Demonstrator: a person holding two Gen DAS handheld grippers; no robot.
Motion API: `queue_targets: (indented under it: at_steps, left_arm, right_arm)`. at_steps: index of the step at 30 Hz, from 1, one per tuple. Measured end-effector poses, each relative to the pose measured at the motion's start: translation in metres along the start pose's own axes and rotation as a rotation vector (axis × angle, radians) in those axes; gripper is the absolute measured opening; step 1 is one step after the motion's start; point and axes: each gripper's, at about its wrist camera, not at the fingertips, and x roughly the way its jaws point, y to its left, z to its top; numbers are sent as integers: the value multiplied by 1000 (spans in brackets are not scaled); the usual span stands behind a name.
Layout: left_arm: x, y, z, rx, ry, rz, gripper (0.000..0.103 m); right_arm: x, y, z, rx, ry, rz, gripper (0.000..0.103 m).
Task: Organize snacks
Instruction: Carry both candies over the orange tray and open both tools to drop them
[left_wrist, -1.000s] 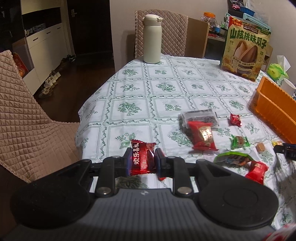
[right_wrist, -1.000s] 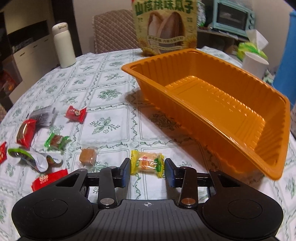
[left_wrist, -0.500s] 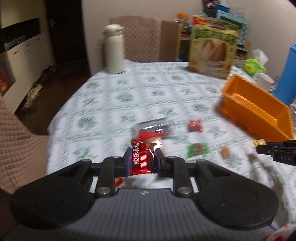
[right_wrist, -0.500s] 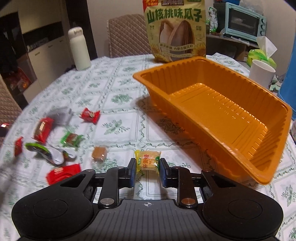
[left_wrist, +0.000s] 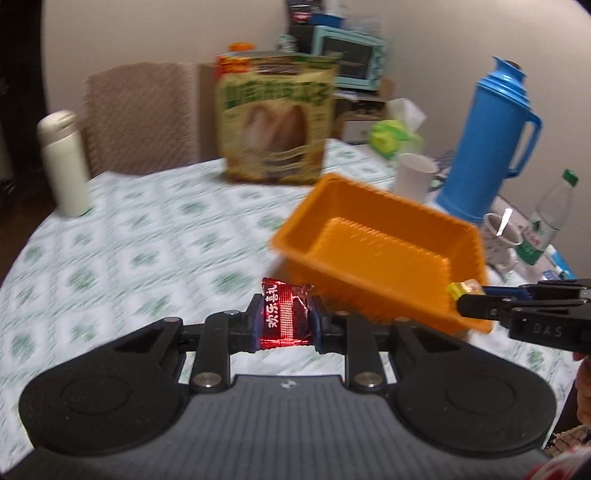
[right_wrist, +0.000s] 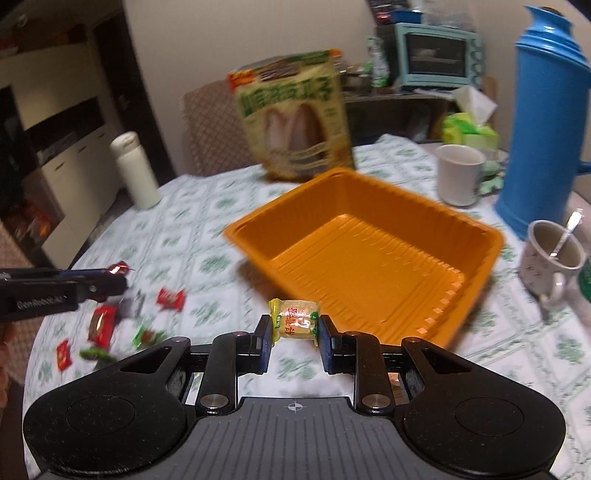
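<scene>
My left gripper (left_wrist: 286, 314) is shut on a red snack packet (left_wrist: 285, 313) and holds it in the air just short of the near left side of the orange tray (left_wrist: 373, 221). My right gripper (right_wrist: 294, 323) is shut on a yellow wrapped candy (right_wrist: 295, 318), lifted near the tray's (right_wrist: 369, 206) front rim. The right gripper also shows in the left wrist view (left_wrist: 466, 295) at the tray's near right corner. The left gripper shows in the right wrist view (right_wrist: 110, 277) at the left. The tray holds nothing I can see. Several loose snacks (right_wrist: 107, 325) lie on the tablecloth at the left.
A big sunflower-seed bag (left_wrist: 275, 122) stands behind the tray. A white bottle (left_wrist: 64, 162) is at the far left. A blue thermos (left_wrist: 487, 136), a white cup (left_wrist: 413, 179), a mug with a spoon (right_wrist: 554, 254) and a water bottle (left_wrist: 546, 218) crowd the right side.
Both grippers rose and swung toward the orange tray with their snacks. The right gripper closed on the yellow candy and lifted it off the table.
</scene>
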Motion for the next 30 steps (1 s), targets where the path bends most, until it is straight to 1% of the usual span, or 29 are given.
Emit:
queue_targets:
  at_steps: [3,7,10,16,26,27,28,30]
  left_arm:
    - [19,-20,14,25,-8,-63,23]
    - [44,-44,27,77,2,-118,23]
    - [63,-58,33,113,19,-140,23]
    - [93,-73,42,162,59,-146,23]
    - [126,-80,50,166,98,-144,24]
    - [128,-80,50,162,96,-140,25]
    - [129,-80,50,160,96,-142,29]
    - [129,-81,50,162,91,-137,30]
  right_arm:
    - [2,-16,8,32,-9,-40,27]
    - [10,-34,14,73,-10,-81,27]
    - [19,-45,17,85,0,-107,27]
    - [37,-63,19,119,31,-128,27]
    - [59,-77,25,143,61,-135,27]
    - [60,-78,26,144,62,-135,27]
    - [61,-79,26,146,63,-134,27]
    - [62,-80,26,149,66,-132,27]
